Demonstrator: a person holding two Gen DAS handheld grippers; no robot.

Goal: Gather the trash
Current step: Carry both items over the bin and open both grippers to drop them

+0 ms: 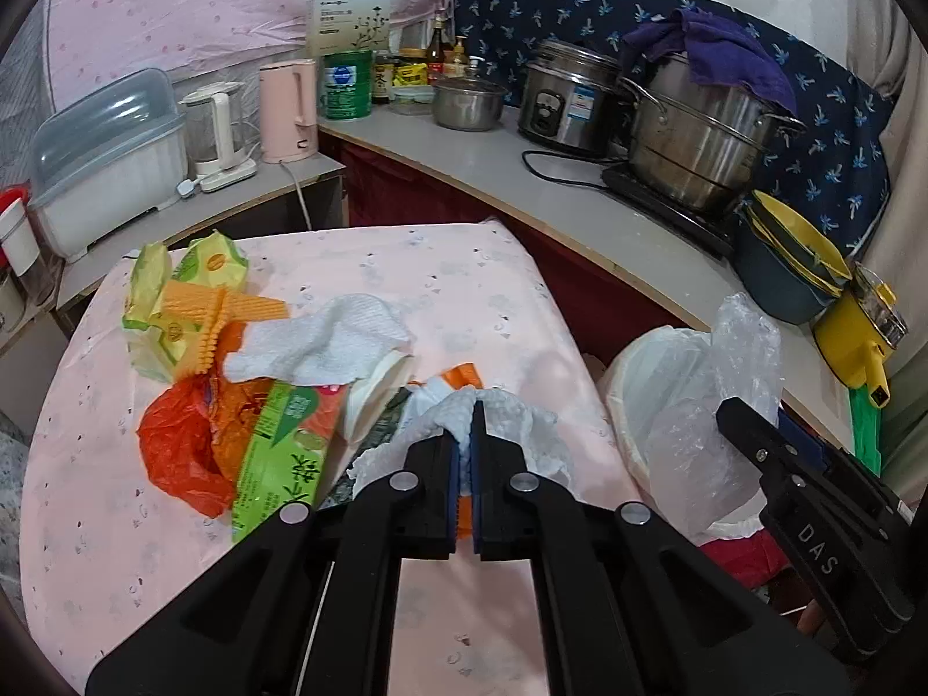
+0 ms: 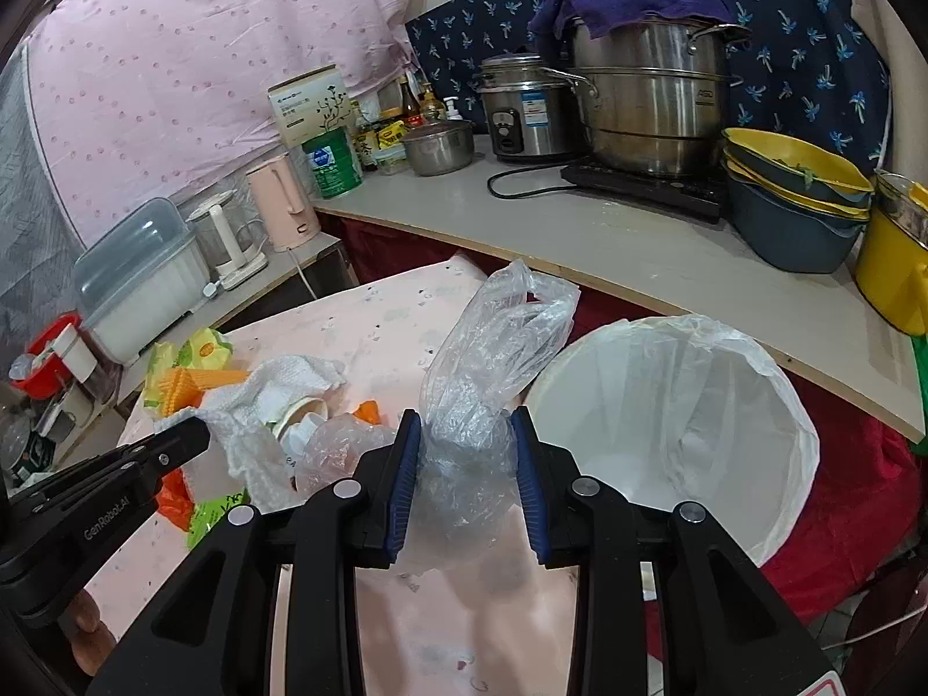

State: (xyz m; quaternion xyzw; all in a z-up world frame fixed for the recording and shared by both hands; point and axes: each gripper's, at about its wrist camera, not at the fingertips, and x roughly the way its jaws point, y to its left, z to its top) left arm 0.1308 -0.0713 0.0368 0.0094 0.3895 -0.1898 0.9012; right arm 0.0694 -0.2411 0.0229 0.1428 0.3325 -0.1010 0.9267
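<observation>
My left gripper (image 1: 466, 414) is shut on a crumpled white paper towel (image 1: 510, 423) just above the pink-clothed table (image 1: 475, 278). My right gripper (image 2: 466, 426) is shut on a clear plastic bag (image 2: 493, 348), held at the table's right edge beside the white-lined trash bin (image 2: 684, 417). Left on the table lie another white paper towel (image 1: 325, 342), a paper cup (image 1: 377, 400), an orange plastic bag (image 1: 180, 446), a green tea carton (image 1: 284, 452), yellow-green wrappers (image 1: 151, 290) and an orange ridged piece (image 1: 214, 313). The right gripper also shows in the left wrist view (image 1: 754, 423).
A grey counter (image 1: 522, 174) curves behind the table with steel pots (image 1: 702, 133), a rice cooker (image 1: 568, 98), a pink kettle (image 1: 290, 110) and stacked yellow and blue bowls (image 1: 789, 267). The bin stands on the floor right of the table.
</observation>
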